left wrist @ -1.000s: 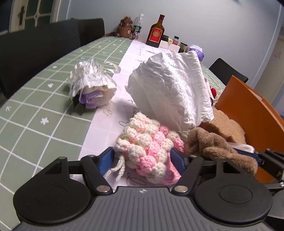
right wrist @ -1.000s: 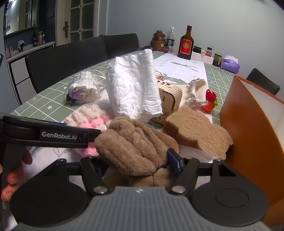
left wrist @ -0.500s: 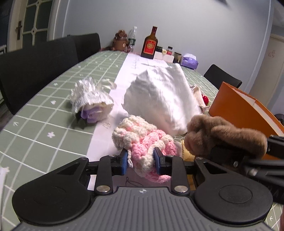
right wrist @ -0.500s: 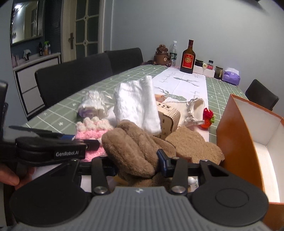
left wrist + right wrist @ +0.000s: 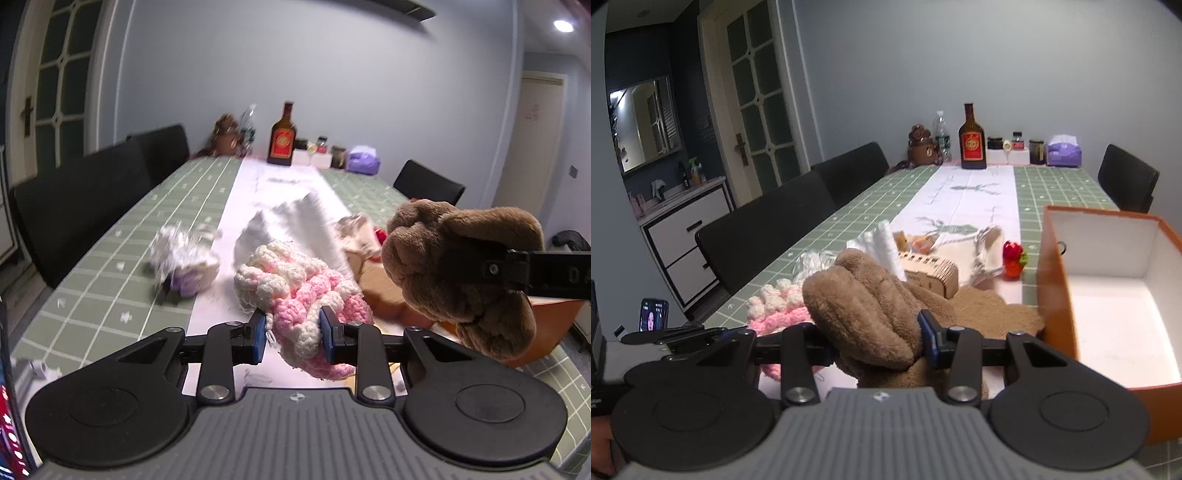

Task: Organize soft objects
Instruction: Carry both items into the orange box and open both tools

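Observation:
A pink-and-white crocheted piece (image 5: 295, 291) hangs above the table with my left gripper (image 5: 293, 338) shut on its lower end. To its right a brown plush toy (image 5: 461, 273) is lifted in the air. In the right wrist view my right gripper (image 5: 882, 343) is shut on that brown plush toy (image 5: 864, 314), and the crocheted piece (image 5: 775, 306) shows at its left. An open orange box (image 5: 1056, 280) with a white inside stands right of the plush. A white cloth (image 5: 295, 225) and a wrapped purple flower (image 5: 184, 258) lie on the table.
A flat brown pad (image 5: 993, 314), a wooden slotted box (image 5: 931, 273), a red strawberry toy (image 5: 1014, 258) and a drawstring pouch (image 5: 982, 251) lie by the box. Bottles, jars and a tissue box (image 5: 1063, 153) stand at the far end. Black chairs (image 5: 764, 236) line the table's left side.
Both grippers shut on their soft objects and lifted them off the table: the left with the crocheted piece, the right with the brown plush. The table items now sit lower and farther in both views.

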The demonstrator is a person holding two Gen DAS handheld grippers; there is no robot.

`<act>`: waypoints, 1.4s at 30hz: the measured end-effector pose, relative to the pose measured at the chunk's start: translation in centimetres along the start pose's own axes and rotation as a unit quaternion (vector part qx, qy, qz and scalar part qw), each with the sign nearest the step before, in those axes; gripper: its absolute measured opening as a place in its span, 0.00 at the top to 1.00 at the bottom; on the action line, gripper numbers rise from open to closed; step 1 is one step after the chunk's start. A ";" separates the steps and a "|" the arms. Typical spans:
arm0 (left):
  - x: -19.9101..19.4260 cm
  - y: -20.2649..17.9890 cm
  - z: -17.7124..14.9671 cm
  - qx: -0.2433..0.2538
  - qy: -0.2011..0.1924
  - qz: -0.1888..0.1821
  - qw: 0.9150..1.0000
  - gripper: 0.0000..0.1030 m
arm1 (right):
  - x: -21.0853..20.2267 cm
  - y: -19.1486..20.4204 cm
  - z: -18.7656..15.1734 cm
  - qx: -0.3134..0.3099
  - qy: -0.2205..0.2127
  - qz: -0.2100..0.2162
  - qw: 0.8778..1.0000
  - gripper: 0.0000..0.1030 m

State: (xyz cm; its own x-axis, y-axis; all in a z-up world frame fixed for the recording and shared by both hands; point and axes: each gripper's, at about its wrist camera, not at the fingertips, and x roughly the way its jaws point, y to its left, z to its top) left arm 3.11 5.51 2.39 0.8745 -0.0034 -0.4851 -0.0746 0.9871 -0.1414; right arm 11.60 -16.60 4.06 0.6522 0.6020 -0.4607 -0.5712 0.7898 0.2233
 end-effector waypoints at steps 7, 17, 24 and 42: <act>-1.7 -3.1 2.4 0.040 -0.032 -0.035 0.998 0.68 | -3.6 -2.1 2.2 0.031 -0.034 -0.002 0.999 0.58; 1.9 -12.7 5.9 0.139 -0.002 -0.152 0.978 0.68 | -8.9 -9.9 4.3 0.103 -0.080 -0.124 0.984 0.58; 8.0 -19.6 6.7 0.219 0.055 -0.184 0.957 0.68 | -7.6 -15.9 3.6 0.169 -0.052 -0.160 0.971 0.58; 16.5 -26.1 4.2 0.388 0.237 -0.129 0.881 0.68 | 0.3 -22.6 1.6 0.207 0.129 -0.152 0.958 0.57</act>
State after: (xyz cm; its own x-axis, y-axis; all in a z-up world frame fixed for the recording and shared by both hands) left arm 21.52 -19.62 1.65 0.5013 -0.1284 -0.8557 0.6093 0.7546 0.2437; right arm 25.50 -34.06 0.25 0.5814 0.3297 -0.7438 -0.0934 0.9352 0.3415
